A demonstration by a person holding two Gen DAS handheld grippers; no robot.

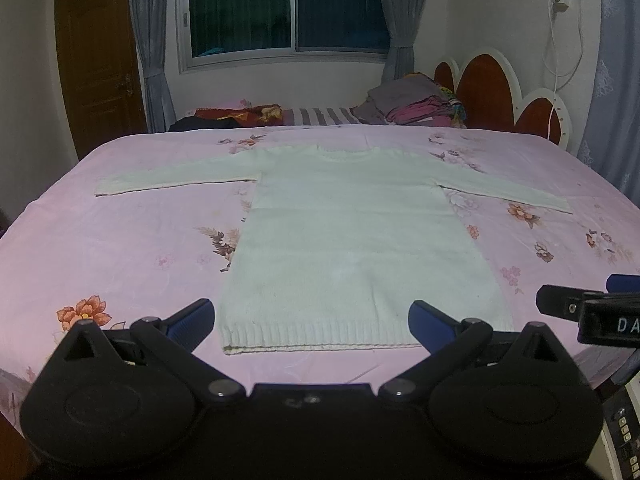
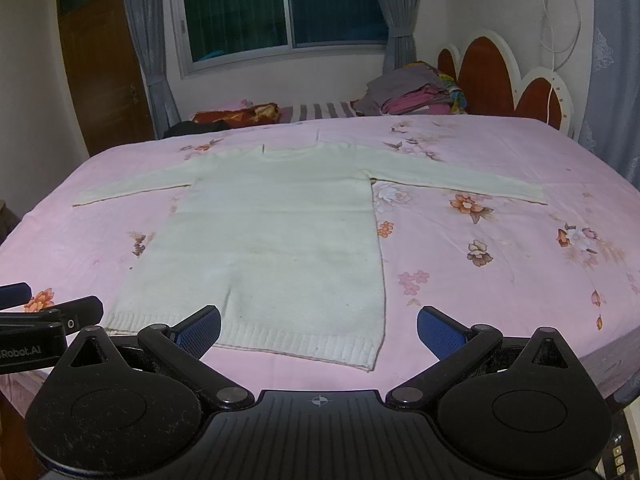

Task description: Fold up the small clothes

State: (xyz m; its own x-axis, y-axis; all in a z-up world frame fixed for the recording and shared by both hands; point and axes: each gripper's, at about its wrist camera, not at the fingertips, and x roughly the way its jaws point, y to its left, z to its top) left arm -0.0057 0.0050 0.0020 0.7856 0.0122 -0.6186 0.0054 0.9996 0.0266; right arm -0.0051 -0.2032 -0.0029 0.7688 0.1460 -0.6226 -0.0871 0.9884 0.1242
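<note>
A white knit sweater (image 1: 352,240) lies flat on the pink floral bedsheet (image 1: 120,248), both sleeves spread out sideways and the ribbed hem toward me. It also shows in the right wrist view (image 2: 276,240). My left gripper (image 1: 312,320) is open and empty, its blue pads (image 1: 192,320) apart just above the hem. My right gripper (image 2: 320,332) is open and empty, hovering over the hem's right corner. Each gripper shows at the edge of the other's view: the right one (image 1: 592,308) and the left one (image 2: 44,312).
A pile of folded clothes (image 1: 416,104) and a striped pillow (image 1: 324,116) lie at the far side of the bed. A red and white headboard (image 1: 496,92) stands at the right, a wooden door (image 1: 96,60) at the left, a curtained window (image 1: 288,8) behind.
</note>
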